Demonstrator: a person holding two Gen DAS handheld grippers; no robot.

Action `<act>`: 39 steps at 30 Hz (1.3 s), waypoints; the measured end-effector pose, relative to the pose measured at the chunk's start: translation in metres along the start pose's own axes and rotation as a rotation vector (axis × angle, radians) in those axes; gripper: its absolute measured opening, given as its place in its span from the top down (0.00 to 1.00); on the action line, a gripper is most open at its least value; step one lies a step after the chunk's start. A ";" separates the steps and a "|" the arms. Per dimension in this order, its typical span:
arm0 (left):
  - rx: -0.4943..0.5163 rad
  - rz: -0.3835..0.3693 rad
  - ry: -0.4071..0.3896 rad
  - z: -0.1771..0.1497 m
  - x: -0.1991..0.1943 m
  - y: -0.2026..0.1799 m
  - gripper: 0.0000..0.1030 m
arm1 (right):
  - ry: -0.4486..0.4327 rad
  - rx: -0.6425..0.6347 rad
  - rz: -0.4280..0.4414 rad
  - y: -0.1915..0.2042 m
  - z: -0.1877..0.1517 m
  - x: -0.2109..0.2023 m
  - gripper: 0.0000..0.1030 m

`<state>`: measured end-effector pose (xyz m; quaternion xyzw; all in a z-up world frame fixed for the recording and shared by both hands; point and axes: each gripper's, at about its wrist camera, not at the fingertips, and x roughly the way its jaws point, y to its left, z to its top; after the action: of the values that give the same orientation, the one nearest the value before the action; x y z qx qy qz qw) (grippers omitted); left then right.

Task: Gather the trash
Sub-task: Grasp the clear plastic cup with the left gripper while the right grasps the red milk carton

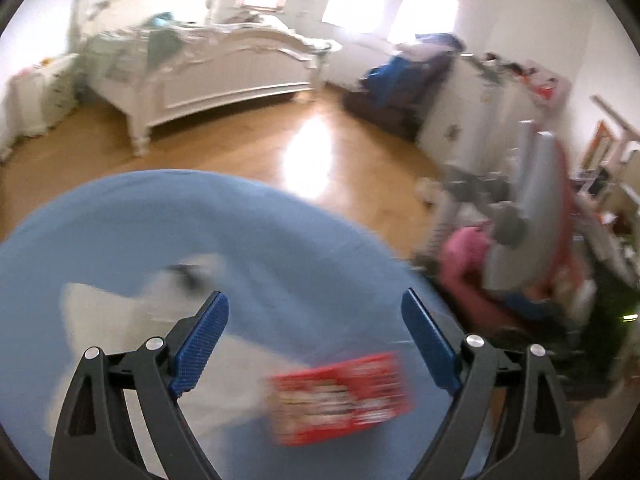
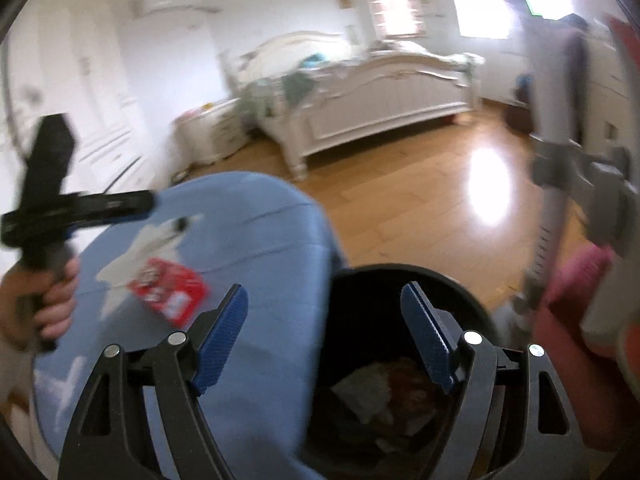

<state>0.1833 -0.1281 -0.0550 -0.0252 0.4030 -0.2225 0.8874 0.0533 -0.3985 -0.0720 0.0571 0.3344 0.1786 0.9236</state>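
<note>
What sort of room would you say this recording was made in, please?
Most likely a bedroom: a white bed on a wooden floor, with a white nightstand beside it.

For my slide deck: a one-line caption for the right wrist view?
Open right gripper above a black bin holding trash, beside a red packet on blue fabric.
</note>
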 end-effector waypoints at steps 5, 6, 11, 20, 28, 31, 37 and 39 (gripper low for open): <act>0.116 0.088 0.105 -0.003 0.023 0.045 0.15 | 0.087 -0.162 0.176 0.059 0.019 0.031 0.20; 0.129 0.093 0.118 -0.002 0.027 0.049 0.15 | 0.116 -0.194 0.209 0.072 0.022 0.040 0.20; 0.213 0.081 0.150 0.000 0.049 0.065 0.16 | 0.235 -0.350 0.263 0.113 0.026 0.081 0.18; 0.323 0.065 0.127 0.000 0.057 0.059 0.54 | 0.377 -0.420 0.227 0.128 0.023 0.126 0.41; 0.218 0.014 0.078 -0.009 0.034 0.068 0.60 | 0.296 -0.260 0.260 0.128 0.027 0.096 0.50; 0.181 0.007 0.050 -0.012 0.020 0.065 0.60 | 0.225 -0.190 0.239 0.122 0.034 0.074 0.50; 0.151 -0.065 -0.022 -0.014 -0.022 0.029 0.60 | 0.014 -0.068 0.138 0.099 0.048 0.015 0.50; 0.148 -0.098 -0.048 -0.011 -0.034 0.009 0.60 | -0.051 -0.062 0.089 0.093 0.051 -0.006 0.50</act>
<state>0.1587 -0.1045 -0.0405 0.0156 0.3625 -0.2941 0.8842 0.0546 -0.3136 -0.0086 0.0480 0.3023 0.2281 0.9243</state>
